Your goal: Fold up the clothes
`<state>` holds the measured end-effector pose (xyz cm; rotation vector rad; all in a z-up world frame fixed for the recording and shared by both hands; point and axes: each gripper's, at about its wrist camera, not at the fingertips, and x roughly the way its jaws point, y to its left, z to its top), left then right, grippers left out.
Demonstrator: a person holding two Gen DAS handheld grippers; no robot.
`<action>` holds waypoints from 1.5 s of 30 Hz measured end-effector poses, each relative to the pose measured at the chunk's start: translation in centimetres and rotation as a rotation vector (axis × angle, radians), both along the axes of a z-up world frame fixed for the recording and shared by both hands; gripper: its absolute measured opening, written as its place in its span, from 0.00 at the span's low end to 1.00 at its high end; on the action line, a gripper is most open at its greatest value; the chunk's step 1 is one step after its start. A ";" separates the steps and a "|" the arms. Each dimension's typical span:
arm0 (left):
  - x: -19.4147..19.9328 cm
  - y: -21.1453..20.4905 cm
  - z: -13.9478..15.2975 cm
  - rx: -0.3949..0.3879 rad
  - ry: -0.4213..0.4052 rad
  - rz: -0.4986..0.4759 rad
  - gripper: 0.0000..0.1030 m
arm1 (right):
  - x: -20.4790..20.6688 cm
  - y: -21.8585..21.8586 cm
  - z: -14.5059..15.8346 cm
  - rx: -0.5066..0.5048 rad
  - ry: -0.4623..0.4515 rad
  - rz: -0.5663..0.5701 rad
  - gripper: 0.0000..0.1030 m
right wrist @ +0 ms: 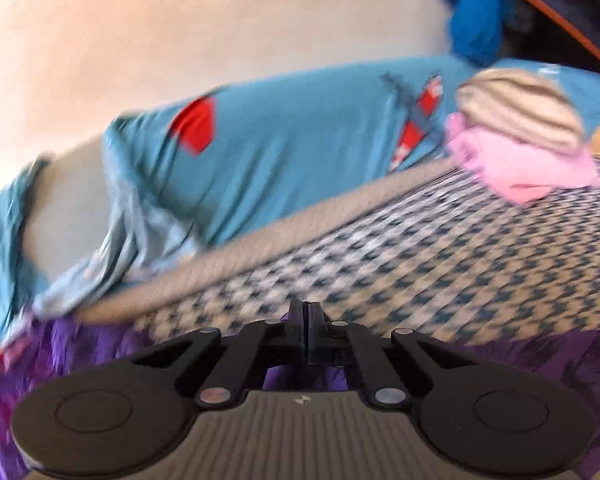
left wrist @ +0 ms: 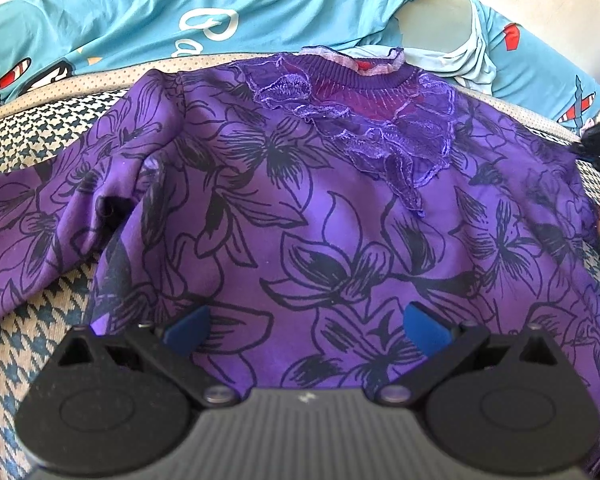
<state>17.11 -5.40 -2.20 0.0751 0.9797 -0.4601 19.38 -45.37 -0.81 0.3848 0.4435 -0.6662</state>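
Across the houndstooth mattress (left wrist: 28,136), spread front-up: purple floral top (left wrist: 300,208), ribbed collar toward the blue printed sheet (left wrist: 140,12).

Beyond it, against the pale wall (right wrist: 180,40), bunched that sheet; far along the mattress edge, piled small, a pink and striped bundle (right wrist: 520,140). Low over the hem, hovered the left gripper (left wrist: 306,326), blue pads (left wrist: 188,326) spread wide, nothing pinched. At the top's other edge, blurred, clamped fully together the right gripper (right wrist: 307,312); purple cloth directly beneath, pinched or not — couldn't tell.
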 end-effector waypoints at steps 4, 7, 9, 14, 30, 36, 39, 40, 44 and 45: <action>0.2 0.1 -0.1 -0.001 0.001 0.005 1.00 | -0.7 -1.7 0.2 -0.007 -0.008 -0.097 0.03; 0.3 0.2 -0.2 0.000 0.000 0.005 1.00 | -0.7 -2.6 -0.6 0.007 0.013 -0.119 0.03; 0.3 0.1 -0.3 0.005 -0.002 0.003 1.00 | -0.4 -2.8 -1.1 0.010 0.024 -0.107 0.03; 0.5 0.2 -0.2 0.007 -0.006 0.006 1.00 | 0.0 -3.0 -1.9 0.050 0.039 -0.066 0.05; -0.4 0.2 0.3 0.027 -0.043 -0.009 1.00 | -4.8 -5.1 0.9 0.104 -0.011 0.035 0.29; -0.7 -0.1 0.2 0.035 -0.050 -0.021 1.00 | -8.4 -7.4 1.7 0.083 0.028 0.043 0.36; -0.8 -0.3 0.1 0.036 -0.048 -0.025 1.00 | -10.3 -8.6 2.0 0.080 0.045 0.046 0.39; -0.8 -0.3 0.1 0.037 -0.047 -0.026 1.00 | -10.9 -9.0 2.0 0.081 0.050 0.044 0.40; -1.0 -0.5 0.0 0.044 -0.052 -0.035 1.00 | -13.5 -10.4 2.5 0.092 0.060 0.030 0.44; -1.0 -0.5 -0.1 0.046 -0.054 -0.035 1.00 | -14.2 -10.7 2.7 0.097 0.058 0.026 0.45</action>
